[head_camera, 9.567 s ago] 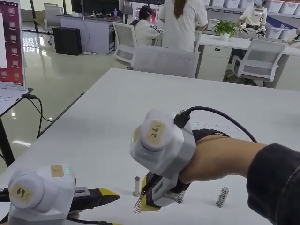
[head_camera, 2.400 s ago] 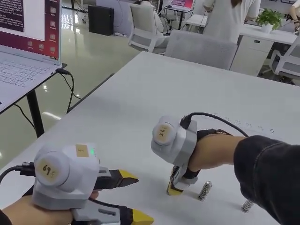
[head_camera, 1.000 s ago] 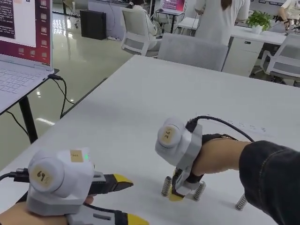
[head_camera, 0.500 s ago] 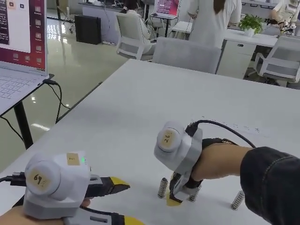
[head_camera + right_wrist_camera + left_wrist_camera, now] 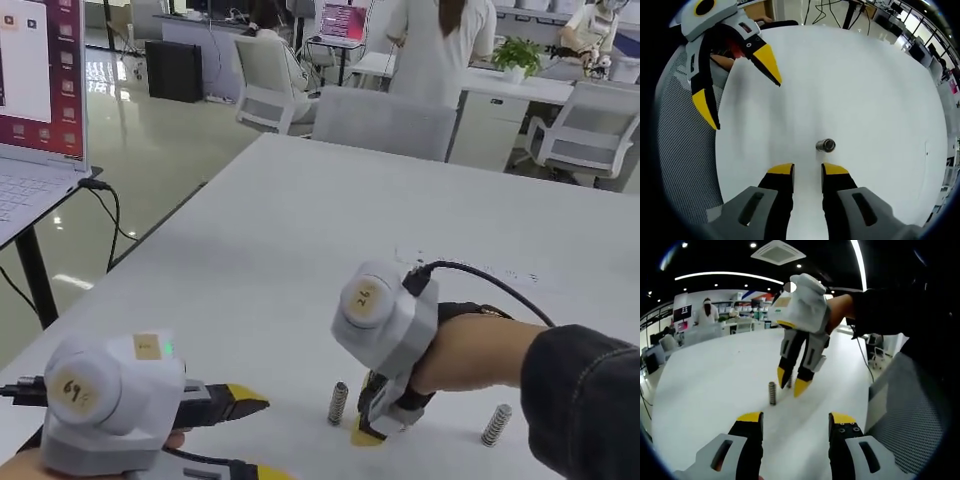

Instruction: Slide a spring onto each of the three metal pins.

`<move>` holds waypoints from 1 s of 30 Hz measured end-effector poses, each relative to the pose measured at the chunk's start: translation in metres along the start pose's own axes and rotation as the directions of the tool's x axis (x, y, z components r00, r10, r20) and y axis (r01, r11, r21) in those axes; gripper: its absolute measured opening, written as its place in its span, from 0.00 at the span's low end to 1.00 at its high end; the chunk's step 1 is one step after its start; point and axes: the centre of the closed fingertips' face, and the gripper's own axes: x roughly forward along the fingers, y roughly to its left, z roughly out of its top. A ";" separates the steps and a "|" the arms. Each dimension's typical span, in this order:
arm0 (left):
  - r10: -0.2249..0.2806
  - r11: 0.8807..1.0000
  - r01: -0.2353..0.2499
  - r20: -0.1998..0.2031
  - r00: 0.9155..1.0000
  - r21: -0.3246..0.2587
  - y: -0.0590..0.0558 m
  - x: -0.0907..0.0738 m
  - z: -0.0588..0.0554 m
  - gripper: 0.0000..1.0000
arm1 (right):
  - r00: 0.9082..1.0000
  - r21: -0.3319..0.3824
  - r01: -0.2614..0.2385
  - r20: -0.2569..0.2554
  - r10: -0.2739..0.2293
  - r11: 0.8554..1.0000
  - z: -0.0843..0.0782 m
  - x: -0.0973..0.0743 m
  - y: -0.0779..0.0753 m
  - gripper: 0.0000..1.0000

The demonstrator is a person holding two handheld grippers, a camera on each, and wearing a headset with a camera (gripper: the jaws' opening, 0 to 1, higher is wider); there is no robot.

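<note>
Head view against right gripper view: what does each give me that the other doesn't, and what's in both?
Head view adds the side profile: a spring standing upright just left of the right gripper, a second spring farther right, and the laptop. Right gripper view adds a look straight down: one pin end-on, just ahead of its open, empty jaws. Both show the white table and the left gripper, open.
</note>
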 end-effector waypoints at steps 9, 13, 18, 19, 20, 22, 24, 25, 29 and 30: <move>-0.005 1.000 0.005 -0.001 1.000 0.004 -0.002 0.000 0.000 0.47 | 0.999 0.029 -0.003 0.040 0.002 1.000 -0.003 -0.005 0.011 0.19; -0.009 1.000 0.009 -0.003 1.000 0.005 -0.003 0.001 0.000 0.47 | 0.998 0.047 -0.006 0.061 0.003 0.999 -0.004 -0.007 0.015 0.19; -0.014 1.000 0.014 -0.006 1.000 0.007 -0.004 0.001 0.000 0.47 | 0.996 0.066 -0.005 0.088 0.000 0.998 -0.005 -0.010 0.019 0.20; -0.014 1.000 0.014 -0.006 1.000 0.007 -0.005 0.001 0.000 0.47 | 0.995 0.071 -0.006 0.095 -0.001 0.997 -0.005 -0.010 0.020 0.20; -0.015 1.000 0.015 -0.006 1.000 0.006 -0.005 0.001 0.000 0.47 | 0.995 0.077 -0.007 0.102 -0.001 0.997 -0.005 -0.011 0.021 0.20; -0.017 1.000 0.017 -0.007 1.000 0.006 -0.005 0.001 0.000 0.47 | 0.994 0.082 -0.007 0.110 -0.003 0.997 -0.005 -0.011 0.022 0.20; -0.019 1.000 0.019 -0.009 1.000 0.008 -0.006 0.001 -0.001 0.47 | 0.993 0.086 -0.004 0.117 -0.006 0.996 -0.005 -0.013 0.024 0.20; -0.020 1.000 0.020 -0.008 1.000 0.008 -0.006 0.001 -0.001 0.47 | 0.993 0.089 -0.004 0.121 -0.007 0.996 -0.005 -0.013 0.024 0.20; -0.021 1.000 0.021 -0.005 1.000 0.005 -0.006 0.002 0.000 0.47 | 0.989 0.110 -0.008 0.150 -0.009 0.994 -0.006 -0.017 0.028 0.20; -0.022 1.000 0.022 -0.005 1.000 0.005 -0.007 0.002 0.000 0.47 | 0.988 0.112 -0.005 0.154 -0.013 0.994 -0.006 -0.018 0.028 0.21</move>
